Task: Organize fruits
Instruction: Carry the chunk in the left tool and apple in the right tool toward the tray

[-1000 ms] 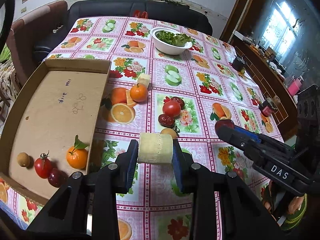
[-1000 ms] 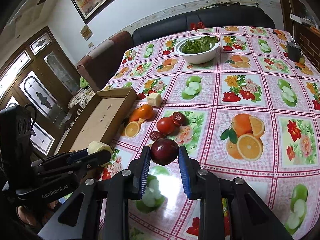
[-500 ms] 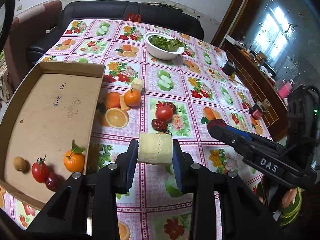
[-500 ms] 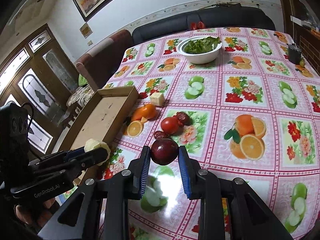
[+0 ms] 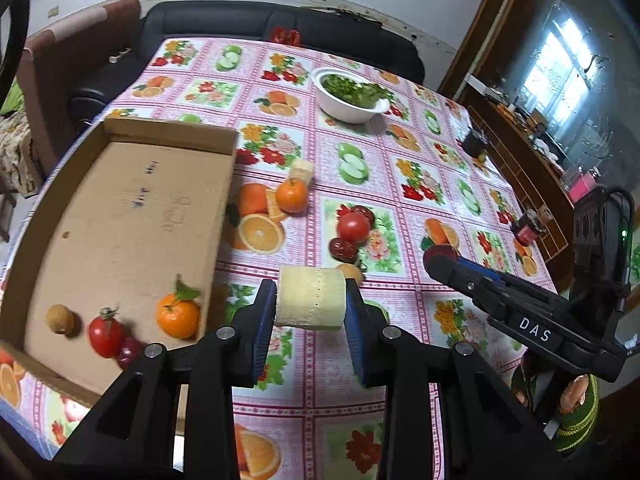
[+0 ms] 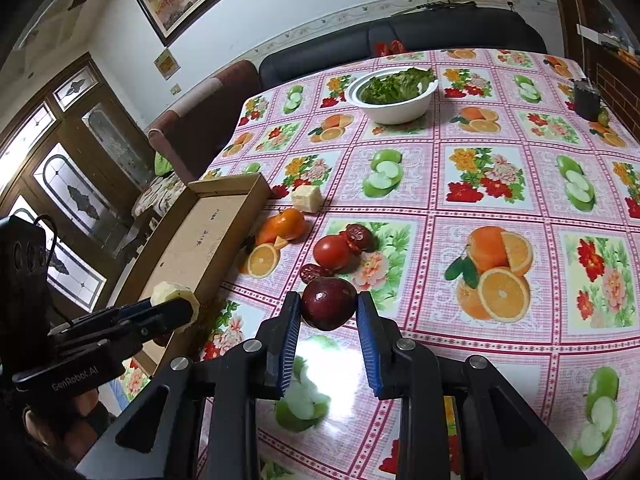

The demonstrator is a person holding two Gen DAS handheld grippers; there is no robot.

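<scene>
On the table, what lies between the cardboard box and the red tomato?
A real tangerine sits on the cloth between the cardboard box and the red tomato, beside printed oranges. The left wrist view shows it best.

Two grippers (image 5: 310, 312) (image 6: 329, 308), one cardboard tray (image 5: 120, 216), two oranges (image 5: 177, 317) (image 5: 292, 196), two tomatoes (image 5: 105, 334) (image 5: 353, 228), two corn pieces (image 5: 310, 302) (image 5: 302, 169), one salad bowl (image 5: 352, 96).

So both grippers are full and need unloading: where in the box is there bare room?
The box is bare across its far and middle floor, up to the far wall. Only its near end is crowded: brown fruit, tomato, plum and orange. The cloth right of the box is cluttered with loose fruit.
</scene>
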